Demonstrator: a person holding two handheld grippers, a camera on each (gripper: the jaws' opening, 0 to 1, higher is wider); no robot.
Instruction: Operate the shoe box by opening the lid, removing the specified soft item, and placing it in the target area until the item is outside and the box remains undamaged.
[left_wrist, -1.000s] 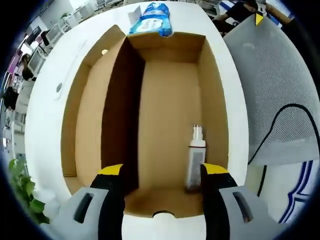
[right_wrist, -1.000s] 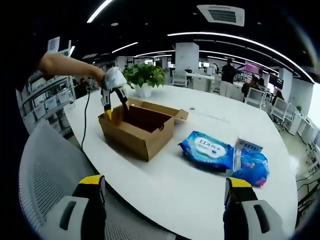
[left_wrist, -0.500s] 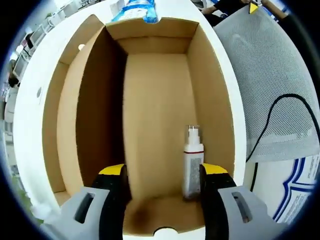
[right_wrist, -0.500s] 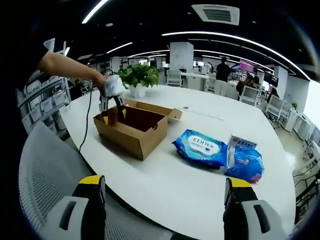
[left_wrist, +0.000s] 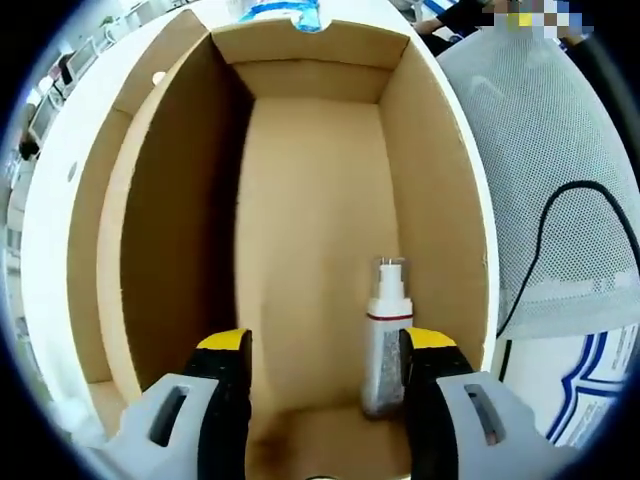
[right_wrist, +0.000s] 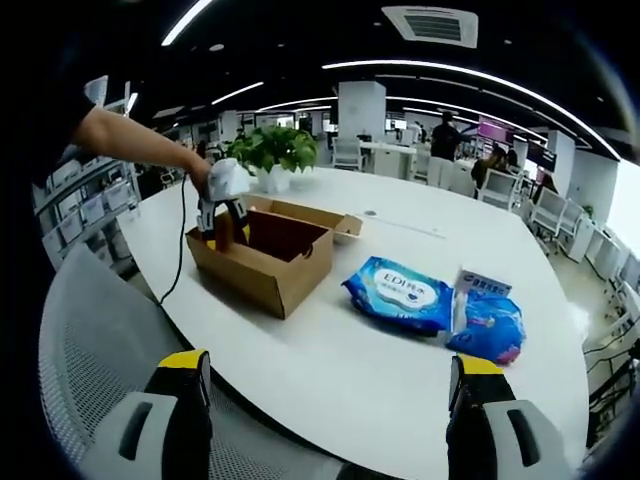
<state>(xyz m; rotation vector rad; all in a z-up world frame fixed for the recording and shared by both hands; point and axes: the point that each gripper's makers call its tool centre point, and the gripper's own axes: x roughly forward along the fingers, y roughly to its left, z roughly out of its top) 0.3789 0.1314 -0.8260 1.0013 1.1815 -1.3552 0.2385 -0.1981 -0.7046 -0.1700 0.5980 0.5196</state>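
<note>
Reaching into the open box (left_wrist: 320, 200), the left tongs (left_wrist: 325, 345) are seen spread wide, holding nothing, with a bottle (left_wrist: 386, 340) lying on the box floor just beside the right jaw. In the right gripper view the box (right_wrist: 262, 250) is seen on the white worktop (right_wrist: 400, 350), near two blue packs (right_wrist: 400, 293). The right tongs (right_wrist: 325, 395) are held wide and empty over a mesh chair (right_wrist: 90, 350).

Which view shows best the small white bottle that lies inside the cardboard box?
The left gripper view: the white bottle lies close, between the left claw's open jaws. In the right gripper view the cardboard box is far and its walls hide the bottle.
</note>
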